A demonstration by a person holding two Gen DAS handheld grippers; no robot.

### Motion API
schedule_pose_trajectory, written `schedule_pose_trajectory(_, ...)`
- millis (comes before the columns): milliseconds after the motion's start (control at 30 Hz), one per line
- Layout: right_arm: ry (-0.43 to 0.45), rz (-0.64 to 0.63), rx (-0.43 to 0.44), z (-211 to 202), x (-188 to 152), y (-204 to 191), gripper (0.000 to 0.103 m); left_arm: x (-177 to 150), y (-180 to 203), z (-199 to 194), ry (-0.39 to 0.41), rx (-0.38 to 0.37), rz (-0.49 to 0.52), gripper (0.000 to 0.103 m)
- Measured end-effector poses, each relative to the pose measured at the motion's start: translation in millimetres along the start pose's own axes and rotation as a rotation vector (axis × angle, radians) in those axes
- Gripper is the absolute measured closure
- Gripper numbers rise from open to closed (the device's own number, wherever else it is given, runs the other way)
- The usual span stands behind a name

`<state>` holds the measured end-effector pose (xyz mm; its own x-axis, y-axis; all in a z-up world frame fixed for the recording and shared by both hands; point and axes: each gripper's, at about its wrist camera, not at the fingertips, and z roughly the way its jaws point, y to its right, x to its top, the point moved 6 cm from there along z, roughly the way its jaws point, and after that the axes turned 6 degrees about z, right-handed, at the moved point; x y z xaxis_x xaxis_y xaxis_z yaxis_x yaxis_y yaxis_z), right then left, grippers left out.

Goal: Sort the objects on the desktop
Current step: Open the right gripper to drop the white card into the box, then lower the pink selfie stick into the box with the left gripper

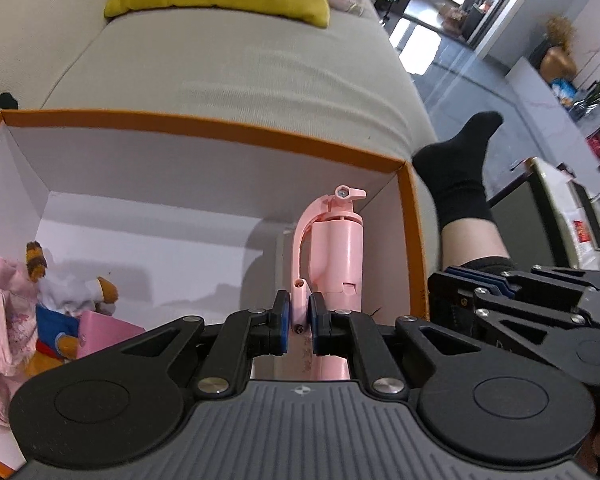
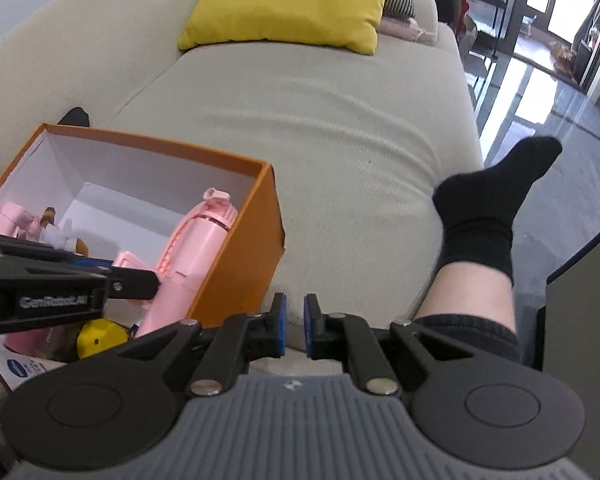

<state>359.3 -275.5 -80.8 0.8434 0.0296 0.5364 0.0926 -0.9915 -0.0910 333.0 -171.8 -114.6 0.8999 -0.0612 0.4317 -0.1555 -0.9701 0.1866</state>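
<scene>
My left gripper (image 1: 299, 312) is shut on the thin arm of a pink plastic gadget (image 1: 340, 248) with a cylindrical body. It holds the gadget upright inside the right end of an orange box (image 1: 204, 124) with a white lining. The right wrist view shows the same gadget (image 2: 196, 240) tilted in the box (image 2: 236, 256), with the left gripper (image 2: 140, 284) reaching in from the left. My right gripper (image 2: 296, 320) is shut on nothing, just right of the box and over the sofa cushion.
A stuffed toy (image 1: 60, 312), pink cloth (image 1: 4, 320) and a pink case (image 1: 104, 332) lie at the box's left end. A yellow item (image 2: 100, 336) sits near the box front. A person's foot in a black sock (image 2: 488, 208) rests at the right. A yellow cushion (image 2: 292, 0) lies behind.
</scene>
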Motion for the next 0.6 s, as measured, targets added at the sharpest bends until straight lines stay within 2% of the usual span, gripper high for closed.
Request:
schedule_pose_trajectory(167,-0.003,0.011,0.021,-0.1,-6.7,3.4,0.092,3.5,5.9,-1.6,0.007,0.028,0.019,0.091)
schedule_pose_trajectory(300,-0.005,0.022,0.031,0.9,-9.6,6.4,0.092,4.2,5.2,-4.6,0.032,0.112,0.069,0.092)
schedule_pose_trajectory(367,-0.008,0.023,0.033,2.1,-10.7,6.5,0.092,4.6,6.2,-7.0,0.037,0.099,0.069,0.096)
schedule_pose_trajectory(500,-0.013,0.030,0.042,2.1,-12.8,5.4,0.092,5.1,14.9,-5.5,0.033,0.099,0.089,0.094)
schedule_pose_trajectory(600,-0.010,0.033,0.046,0.4,-12.7,6.1,0.092,5.9,15.8,-5.9,0.017,0.042,0.061,0.094)
